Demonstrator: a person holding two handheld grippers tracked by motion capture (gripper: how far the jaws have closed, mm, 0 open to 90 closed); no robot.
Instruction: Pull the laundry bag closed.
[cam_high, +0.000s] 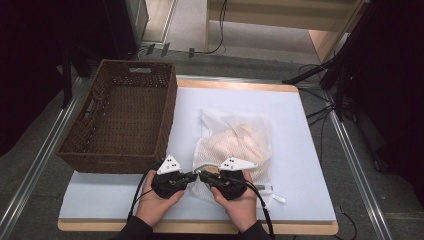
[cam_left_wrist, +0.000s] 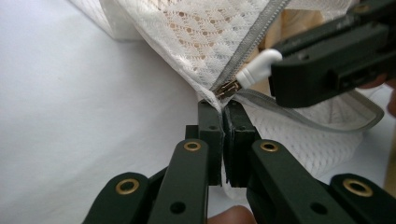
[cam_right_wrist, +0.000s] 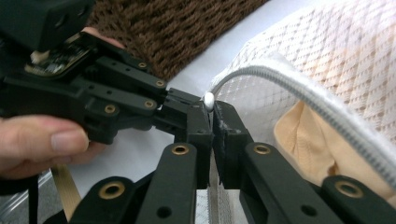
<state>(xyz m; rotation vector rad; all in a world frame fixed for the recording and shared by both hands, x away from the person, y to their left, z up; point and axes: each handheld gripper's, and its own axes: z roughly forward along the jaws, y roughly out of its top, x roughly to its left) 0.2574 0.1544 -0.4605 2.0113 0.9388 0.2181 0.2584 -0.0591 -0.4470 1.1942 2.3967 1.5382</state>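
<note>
White mesh zippered laundry bag (cam_high: 235, 145) holding a peach-coloured garment (cam_right_wrist: 308, 140) lies on the white table cover (cam_high: 300, 150), at 3 o'clock of the brown woven wicker basket (cam_high: 125, 115). Left gripper (cam_left_wrist: 223, 109) is clenched on the bag's corner fabric just below the metal zipper slider (cam_left_wrist: 227, 88), at the bag's 7 o'clock corner in the high view. Right gripper (cam_right_wrist: 212, 109) is clamped on the white zipper pull tab (cam_left_wrist: 257, 69), tip to tip with the left
</note>
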